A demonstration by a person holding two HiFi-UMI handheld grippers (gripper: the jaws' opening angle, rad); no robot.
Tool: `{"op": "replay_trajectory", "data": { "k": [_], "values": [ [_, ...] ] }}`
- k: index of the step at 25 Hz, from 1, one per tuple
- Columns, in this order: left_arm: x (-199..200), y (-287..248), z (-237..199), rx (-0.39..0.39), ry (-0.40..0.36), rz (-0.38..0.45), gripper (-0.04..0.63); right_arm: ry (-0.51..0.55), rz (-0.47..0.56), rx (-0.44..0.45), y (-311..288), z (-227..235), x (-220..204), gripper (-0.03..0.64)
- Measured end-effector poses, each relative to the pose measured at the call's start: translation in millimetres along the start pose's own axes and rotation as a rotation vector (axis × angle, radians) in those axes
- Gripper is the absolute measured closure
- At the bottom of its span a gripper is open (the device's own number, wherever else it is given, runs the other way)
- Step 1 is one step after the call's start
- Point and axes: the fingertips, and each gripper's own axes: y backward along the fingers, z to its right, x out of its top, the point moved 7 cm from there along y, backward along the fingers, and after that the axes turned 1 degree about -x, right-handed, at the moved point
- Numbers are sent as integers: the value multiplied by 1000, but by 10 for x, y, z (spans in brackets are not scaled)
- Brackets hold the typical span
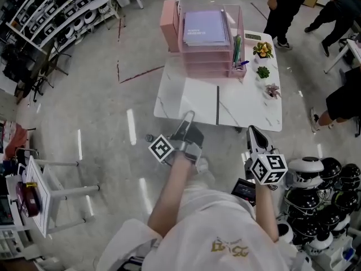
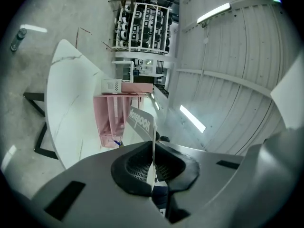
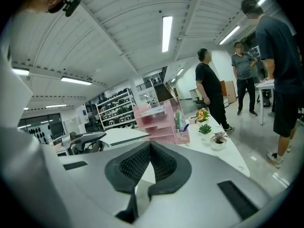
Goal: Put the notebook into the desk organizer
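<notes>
While the left gripper has its fingers pinched narrow on the notebook, which stands edge-on between the pads with its printed cover tilted out above them, we are well short of the tabletop. The right gripper has its fingers pressed together with nothing between them.

Risks, as we judge them: the grip is on a thin edge only, so the notebook may pivot or slide out if we swing it hard on the approach. The desk organizer sits at the far end of the tabletop. Its tiers look shallow, so a tilted entry could catch a corner on a tier lip and shove the pink frame back. A purple book lies on the top level already, so we note a lower tier as the likely target.

Surroundings: on the organizer's right side, pens stand in a pocket. Just beyond them small potted plants line the right edge, near enough for the right gripper to clip. A dark line crosses the tabletop, and we cannot tell whether it is a seam or an object. Beyond the far end stand people. No obstacle shows on the way to the near edge
</notes>
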Motion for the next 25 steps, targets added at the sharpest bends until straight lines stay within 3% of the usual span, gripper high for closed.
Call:
{"op": "replay_trajectory", "data": {
  "k": [14, 25],
  "values": [
    [571, -940, -291, -32, 141, -62, 569, -16, -17, -119, -787, 141, 222, 607],
    [830, -1274, -388, -63, 161, -112, 569, -13, -4, -153, -1099, 50, 237, 606]
  ]
}}
